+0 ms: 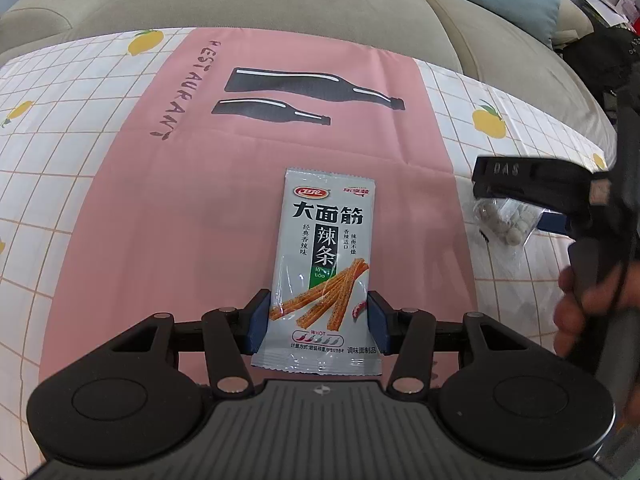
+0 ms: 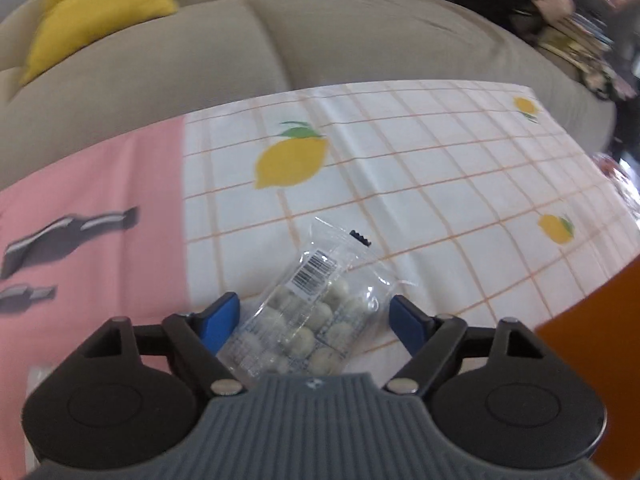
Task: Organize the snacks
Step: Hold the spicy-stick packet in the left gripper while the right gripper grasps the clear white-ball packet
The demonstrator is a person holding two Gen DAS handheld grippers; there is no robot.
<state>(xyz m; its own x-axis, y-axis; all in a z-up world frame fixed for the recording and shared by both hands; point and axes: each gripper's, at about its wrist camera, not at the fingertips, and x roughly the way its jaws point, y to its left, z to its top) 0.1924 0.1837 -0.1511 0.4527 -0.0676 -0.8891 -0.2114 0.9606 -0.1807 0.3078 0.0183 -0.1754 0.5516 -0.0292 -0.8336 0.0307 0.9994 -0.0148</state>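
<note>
The latiao pack (image 1: 322,272) is clamped by the left gripper (image 1: 318,322) on the pink mat (image 1: 168,220), while the nut bag (image 2: 304,316) is straddled by the parted right gripper (image 2: 316,320) near the cloth's (image 2: 460,184) right edge.

The surface (image 1: 60,168) is covered by a white cloth (image 2: 440,184) with an orange grid and printed lemons; over its middle lies a pink mat (image 1: 160,220) printed with two dark bottles and the word RESTAURANT, creased across; a grey spicy-strip packet (image 1: 322,264) lies flat on the mat, lengthwise toward the sofa (image 1: 260,0); a clear bag of pale round sweets (image 2: 308,308) lies on the white cloth just right of the mat's edge, tilted, barcode up.
</note>
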